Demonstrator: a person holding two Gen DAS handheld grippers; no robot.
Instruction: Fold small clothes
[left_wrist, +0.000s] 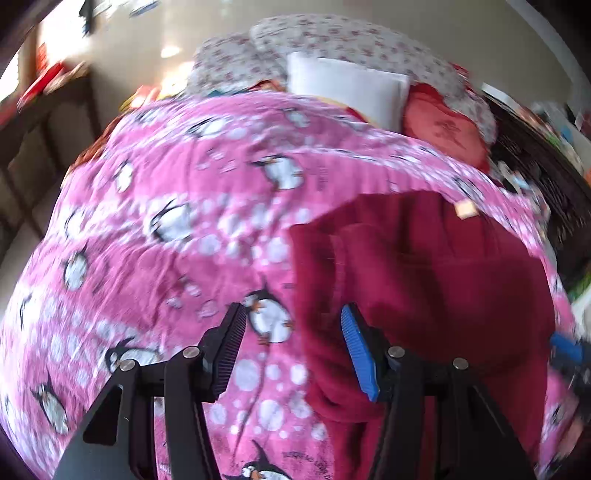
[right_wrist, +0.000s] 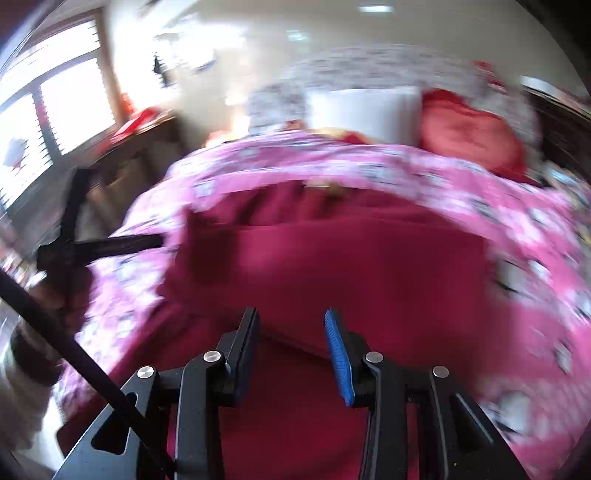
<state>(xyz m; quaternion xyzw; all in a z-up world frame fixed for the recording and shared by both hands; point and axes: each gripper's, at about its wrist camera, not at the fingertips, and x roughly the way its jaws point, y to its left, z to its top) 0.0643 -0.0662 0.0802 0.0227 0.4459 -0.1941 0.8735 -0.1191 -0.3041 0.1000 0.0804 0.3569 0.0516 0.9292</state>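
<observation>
A bed covered by a pink fleece blanket printed with penguins and white bubbles (left_wrist: 155, 258) fills both views, with a pale wall behind it. On the blanket lies the dark red fleece garment (left_wrist: 424, 280), spread fairly flat, a small tan label (left_wrist: 466, 209) at its far edge.

The left gripper (left_wrist: 293, 350) hovers over the garment's left border: its blue-padded finger is above the red fleece, its black finger above the pink blanket, and the jaws stand apart with nothing pinched between them. The right gripper (right_wrist: 291, 354) hangs over the near middle of the garment (right_wrist: 332, 266); its jaws are spread too, with only cloth seen in the gap below and no grip visible, though this view is blurred.

Left of the garment the blanket lies open and bare; to its right only a narrower pink strip shows before the bed's edge.

At the head of the bed rest a white rectangular pillow (left_wrist: 347, 88), a red cushion (left_wrist: 443, 129) and a floral-printed pillow (left_wrist: 332, 37). A window with blinds (right_wrist: 55, 96) is at left in the right wrist view.
</observation>
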